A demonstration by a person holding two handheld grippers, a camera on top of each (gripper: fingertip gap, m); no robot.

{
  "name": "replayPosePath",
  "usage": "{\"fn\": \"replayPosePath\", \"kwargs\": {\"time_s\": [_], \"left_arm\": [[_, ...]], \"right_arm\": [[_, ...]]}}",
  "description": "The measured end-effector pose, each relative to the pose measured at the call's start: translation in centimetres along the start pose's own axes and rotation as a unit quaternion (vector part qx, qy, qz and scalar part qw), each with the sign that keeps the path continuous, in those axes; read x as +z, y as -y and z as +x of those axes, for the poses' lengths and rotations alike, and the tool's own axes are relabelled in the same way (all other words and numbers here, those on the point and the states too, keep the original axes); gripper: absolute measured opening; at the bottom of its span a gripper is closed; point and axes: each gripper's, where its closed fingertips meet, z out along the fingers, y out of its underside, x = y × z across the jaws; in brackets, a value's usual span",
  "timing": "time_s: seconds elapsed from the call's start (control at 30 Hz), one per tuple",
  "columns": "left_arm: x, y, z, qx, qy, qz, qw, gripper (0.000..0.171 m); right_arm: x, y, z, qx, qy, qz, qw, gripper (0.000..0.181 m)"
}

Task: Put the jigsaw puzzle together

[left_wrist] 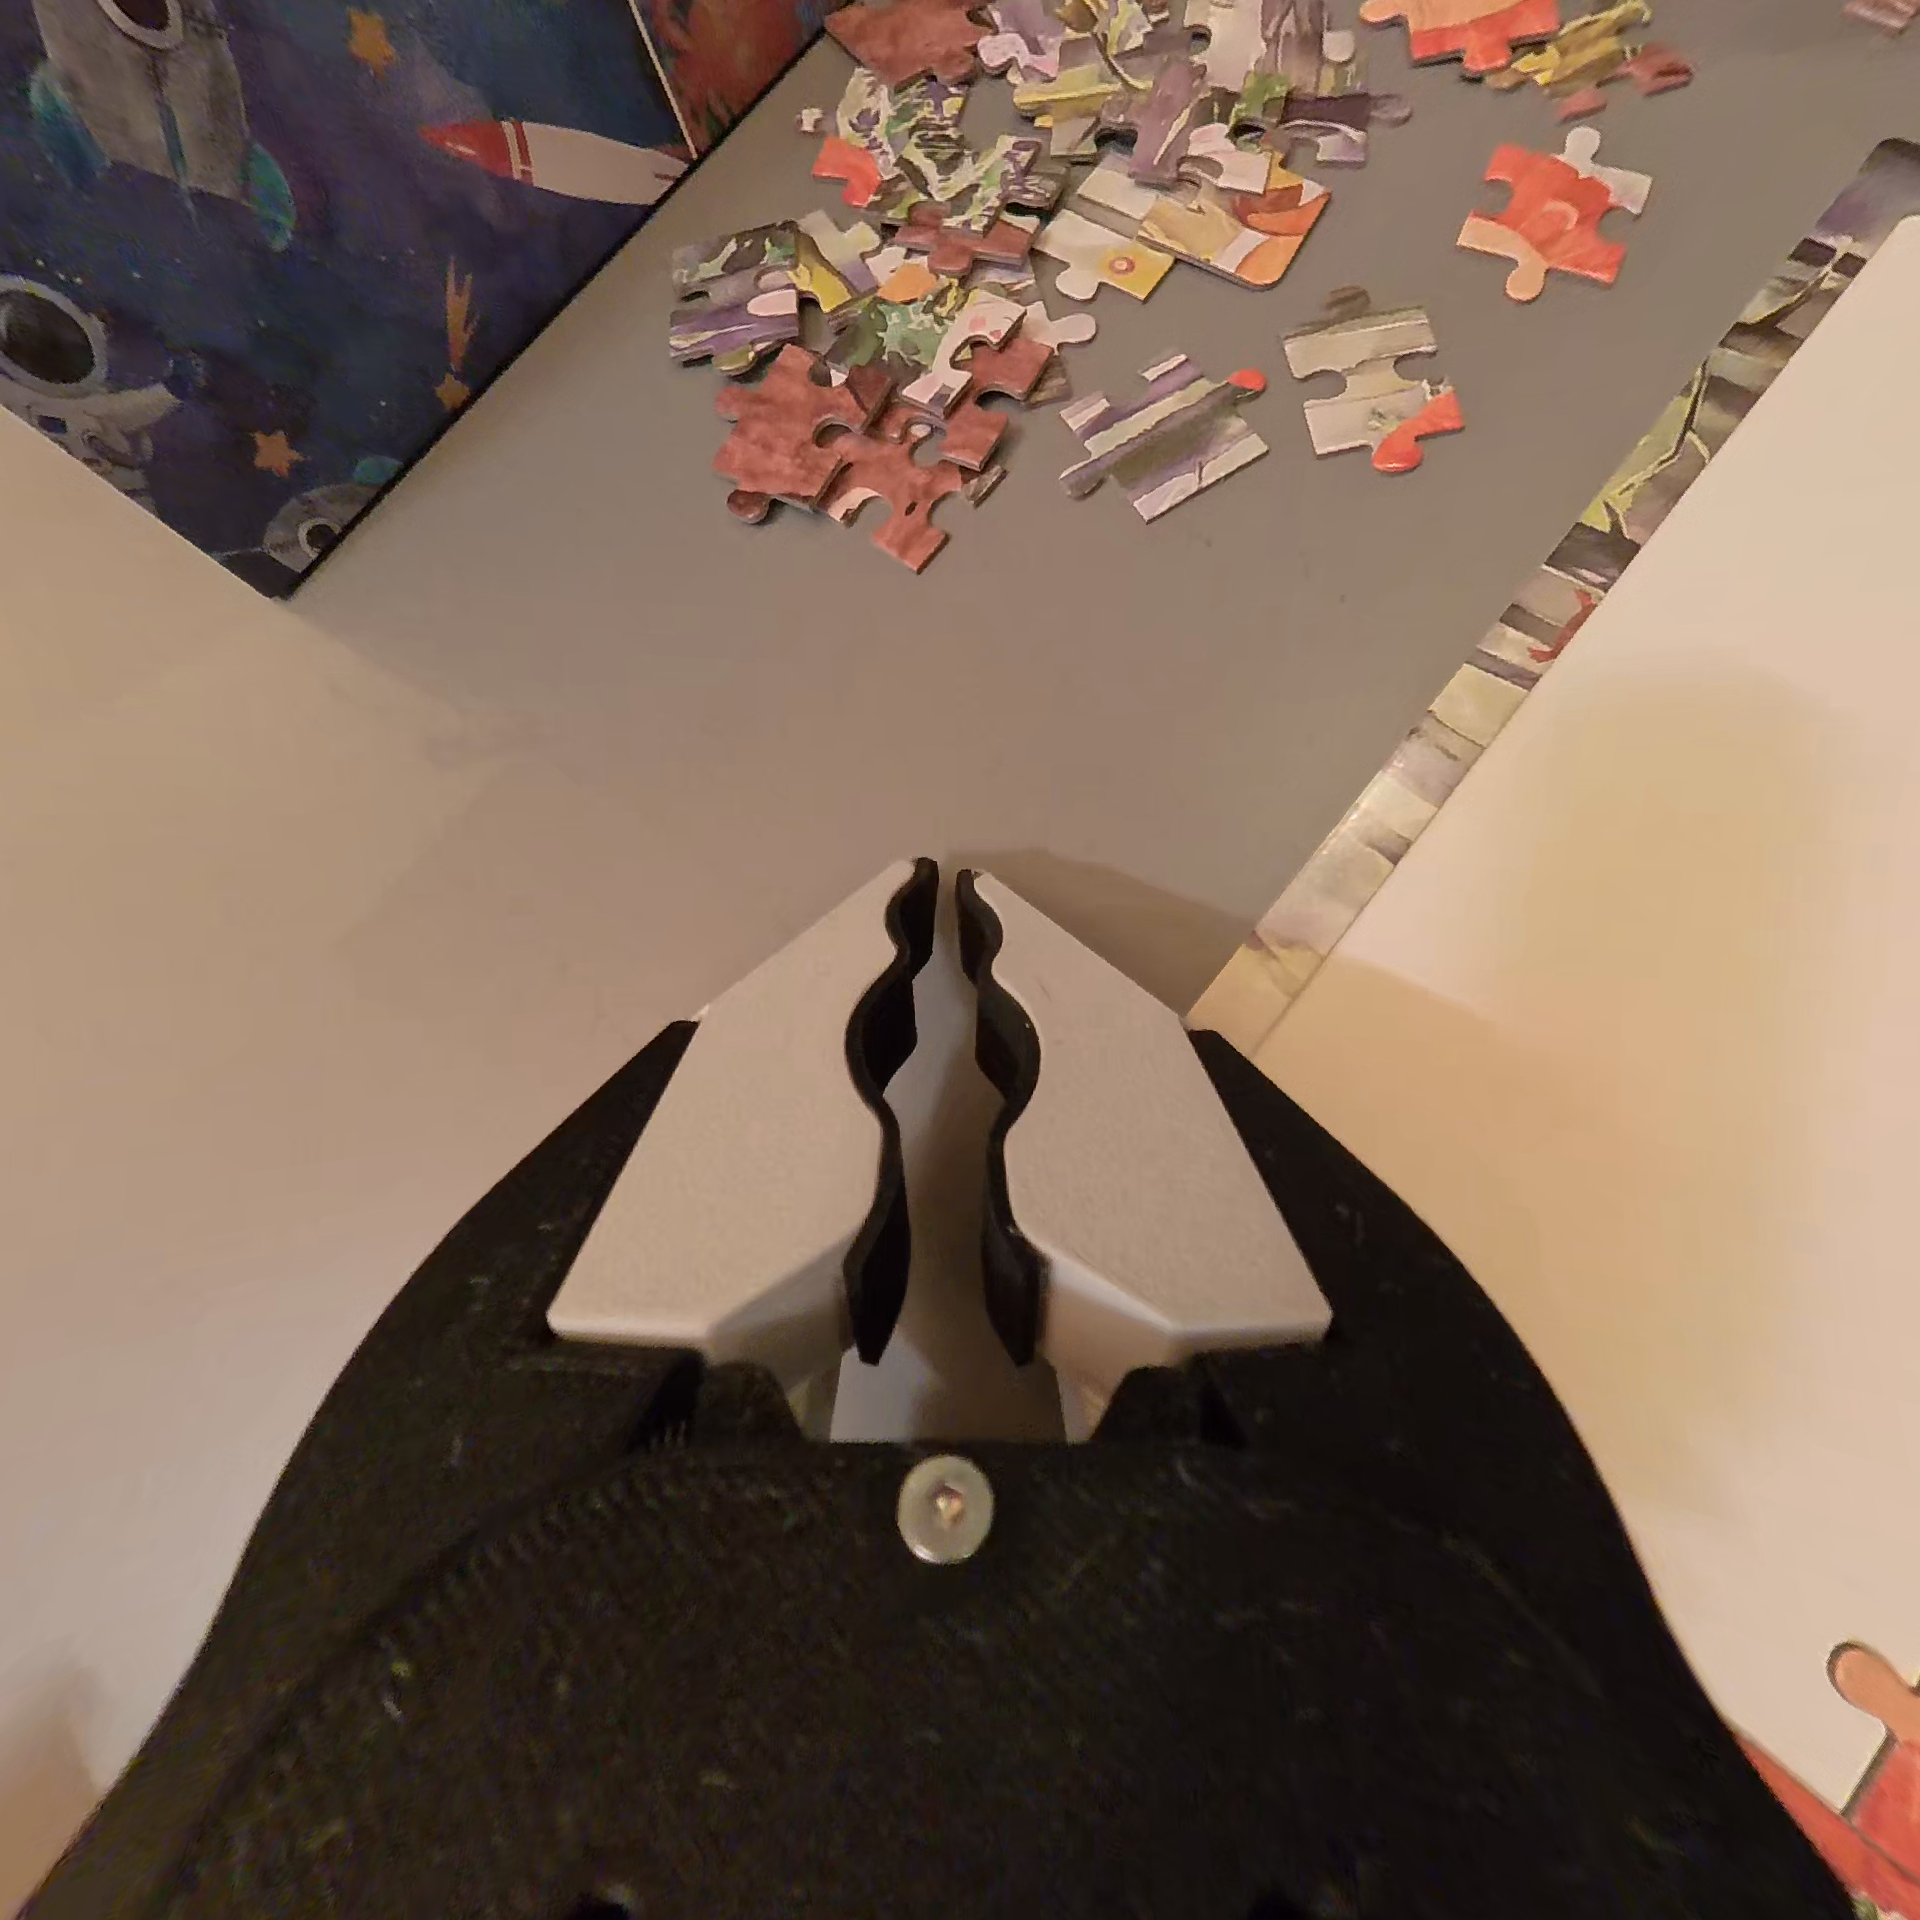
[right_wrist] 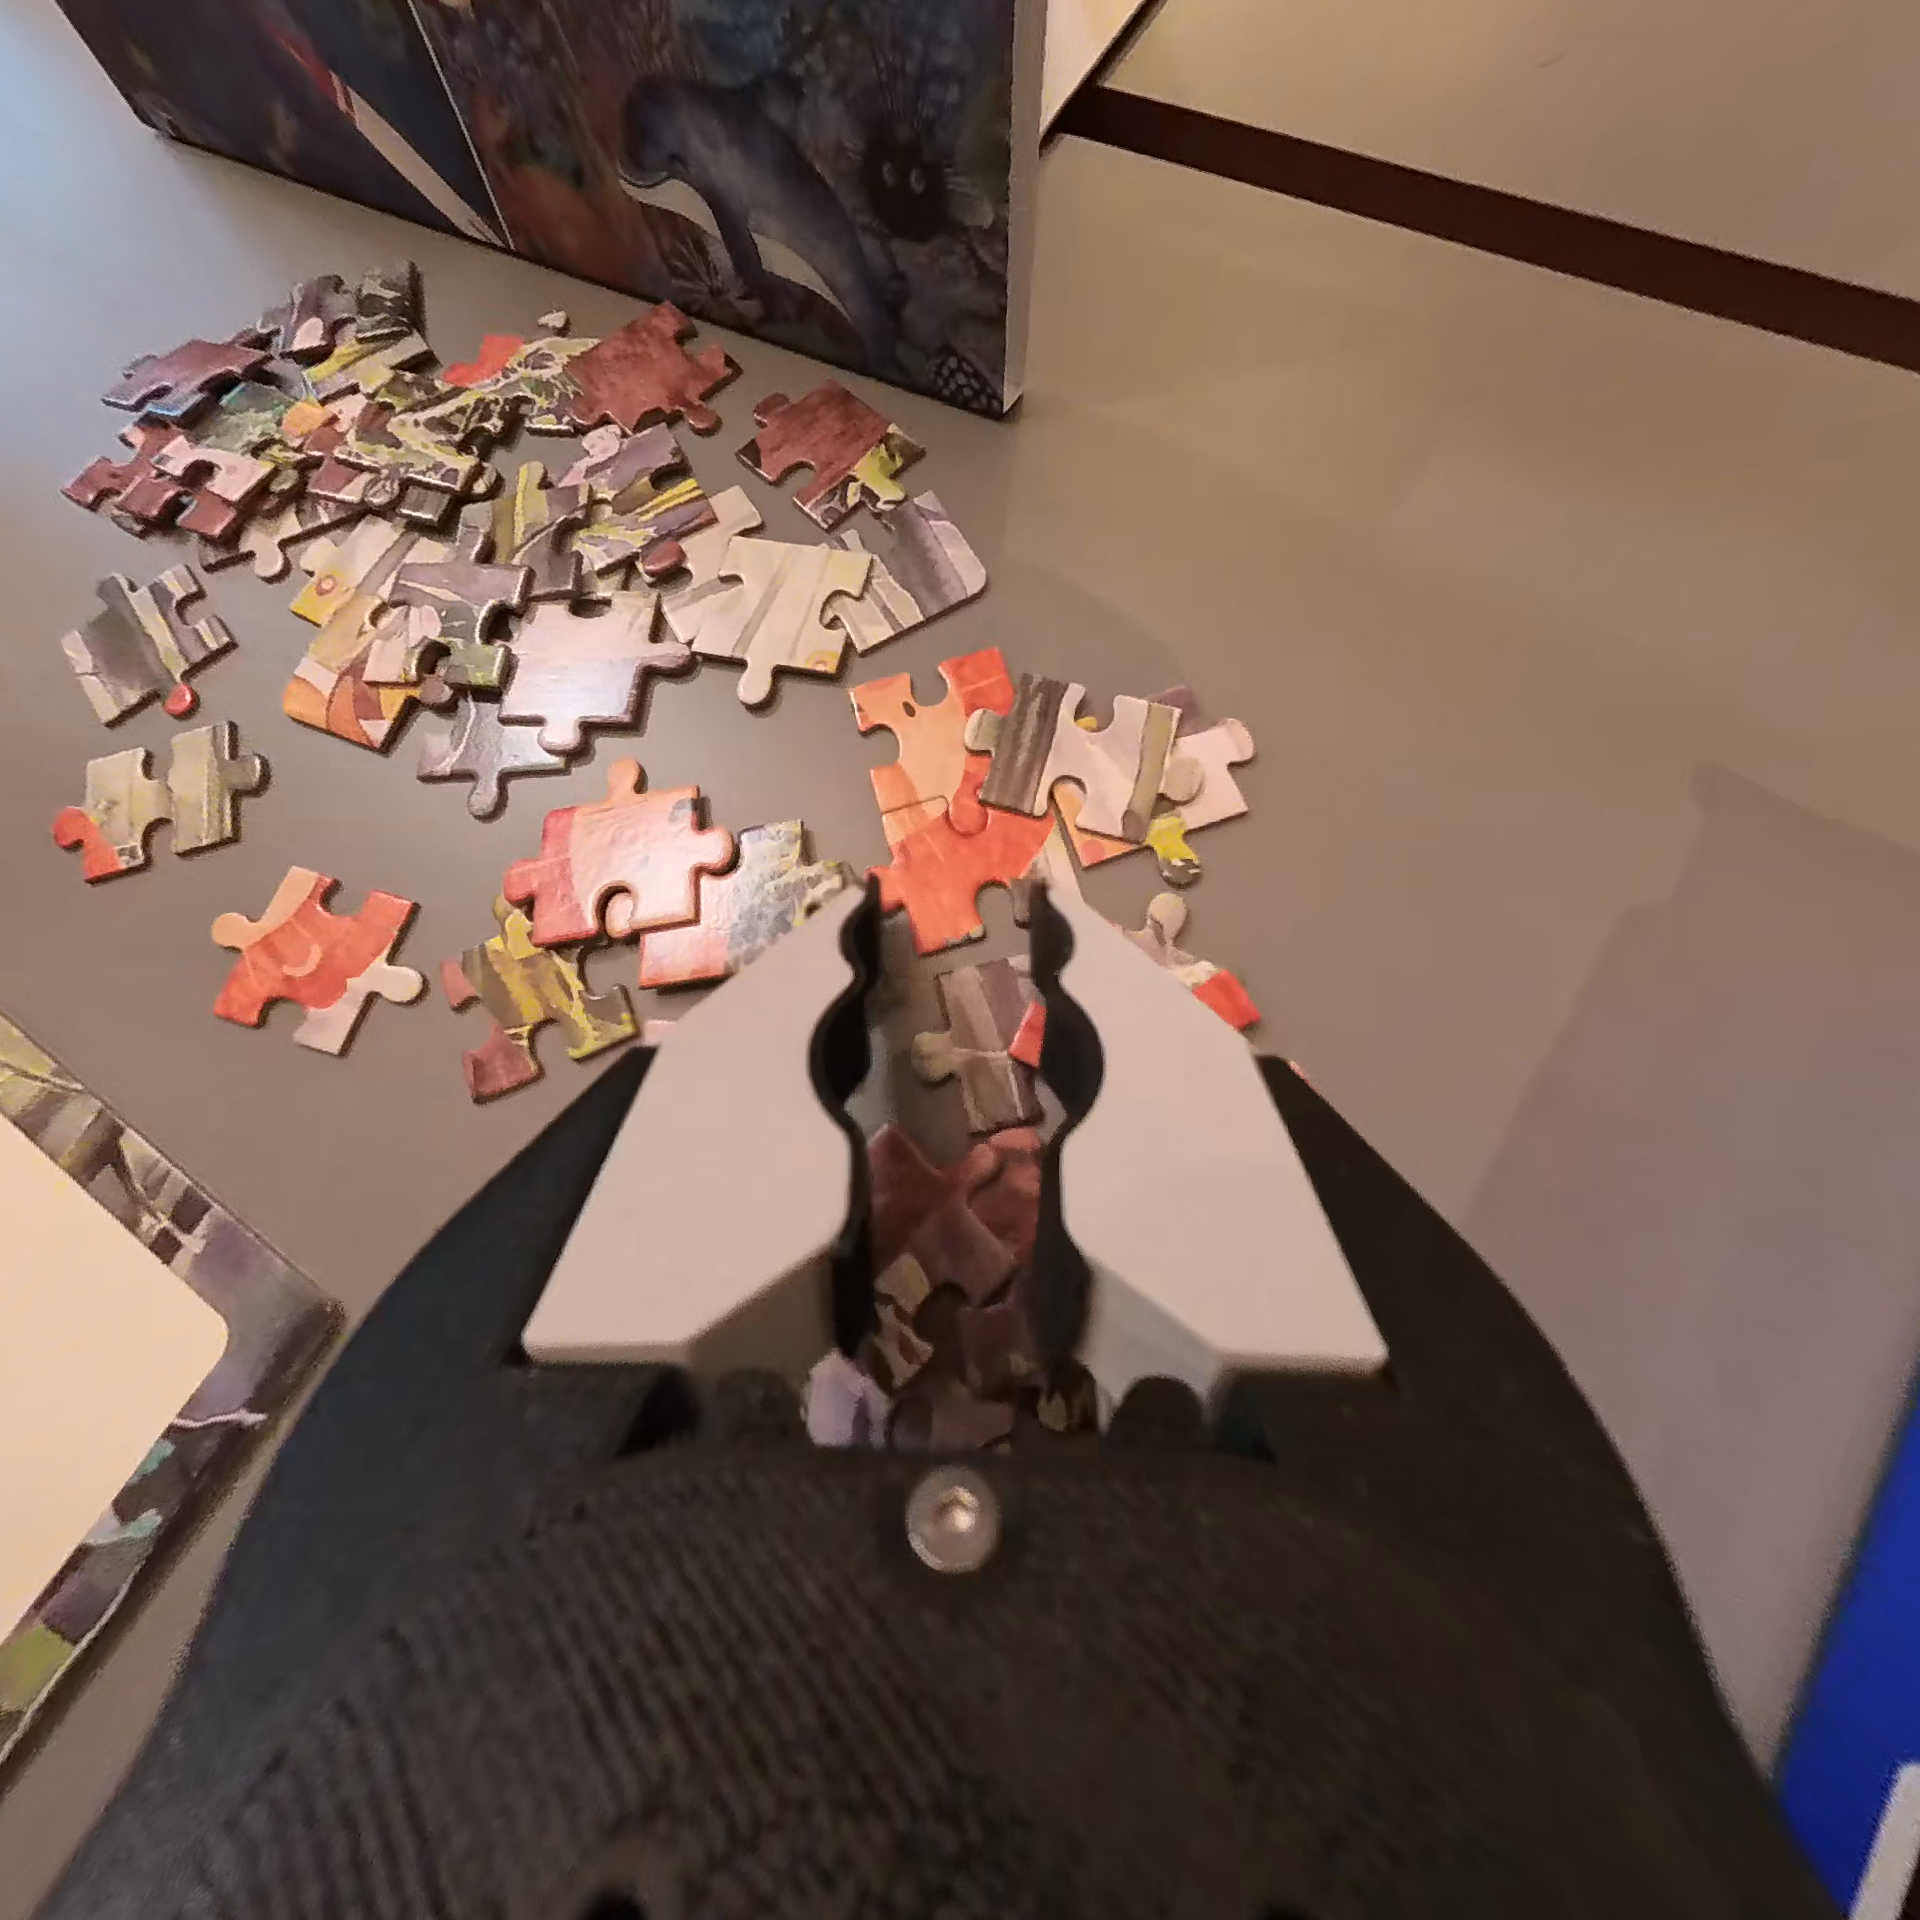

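Observation:
Loose jigsaw pieces lie in a heap on the grey table. The puzzle frame has a painted border and a white inside, and it lies at the right in the left wrist view. My left gripper is shut and empty, low over bare table short of the heap. In the right wrist view the heap spreads to the left and ahead. My right gripper is open just above some pieces. An orange piece, a grey-purple piece and a maroon piece show between its fingers, lying on the table.
A picture box stands at the far left of the heap; it also shows in the right wrist view. The frame's corner lies at the lower left there. A blue object is at the lower right. Beige floor lies past the table's edge. My hands' fingertips stand some 30 cm from each other. The blue object is about 15 cm from my right fingertips and 50 cm from my left.

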Motion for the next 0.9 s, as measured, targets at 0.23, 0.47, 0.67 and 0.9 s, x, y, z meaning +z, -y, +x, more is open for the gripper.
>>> {"fn": "replayPosePath", "kwargs": {"time_s": [0.23, 0.47, 0.67, 0.9], "left_arm": [[0.1, -0.1, 0.1, 0.006, 0.003, -0.003, 1.000, 0.002], [0.1, -0.1, 0.1, 0.009, 0.005, -0.004, 1.000, 0.002], [0.1, -0.1, 0.1, 0.012, 0.006, -0.004, 1.000, 0.001], [0.1, -0.2, 0.2, 0.016, 0.008, -0.006, 1.000, 0.001]], "right_arm": [[-0.1, -0.5, -0.5, -0.024, 0.009, -0.010, 1.000, 0.013], [-1.6, -0.6, -6.1, 0.018, 0.172, -0.011, 0.985, 0.019], [-2.0, 0.3, -1.4, -0.028, 0.028, 0.020, 0.999, 0.021], [-0.7, -1.3, -4.5, -0.033, 0.080, -0.031, 0.996, 0.016]]}}
